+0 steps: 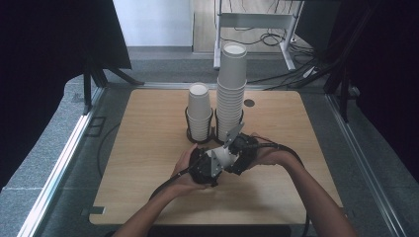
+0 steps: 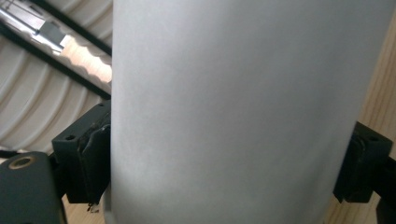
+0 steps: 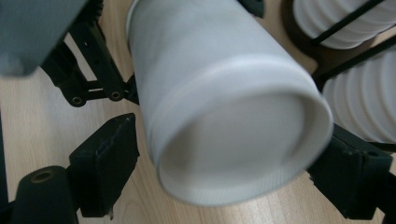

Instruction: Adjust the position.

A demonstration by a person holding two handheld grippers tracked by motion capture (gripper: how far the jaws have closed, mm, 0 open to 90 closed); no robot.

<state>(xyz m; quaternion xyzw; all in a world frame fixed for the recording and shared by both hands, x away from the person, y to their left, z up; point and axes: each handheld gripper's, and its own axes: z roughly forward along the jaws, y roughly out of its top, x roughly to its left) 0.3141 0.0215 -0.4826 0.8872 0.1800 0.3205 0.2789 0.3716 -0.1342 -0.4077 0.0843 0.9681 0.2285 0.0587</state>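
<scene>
One white paper cup (image 1: 224,156) lies sideways between both grippers over the middle of the table. My left gripper (image 2: 226,158) is shut on the cup's wall (image 2: 243,93), a black pad pressed against each side. Facing it from the other end, my right gripper (image 3: 229,172) stands open around the cup's closed bottom (image 3: 238,140). A thin strip of wood shows between its left pad (image 3: 109,163) and the cup. In the high view the left gripper (image 1: 216,164) and the right gripper (image 1: 235,152) meet in front of the cup stacks.
A short stack of white cups (image 1: 199,111) and a tall stack (image 1: 231,84) stand in black wire holders just beyond the hands. The stacks' ribbed sides (image 3: 359,102) are close to the right gripper. The wooden table (image 1: 148,148) has metal rails along both sides.
</scene>
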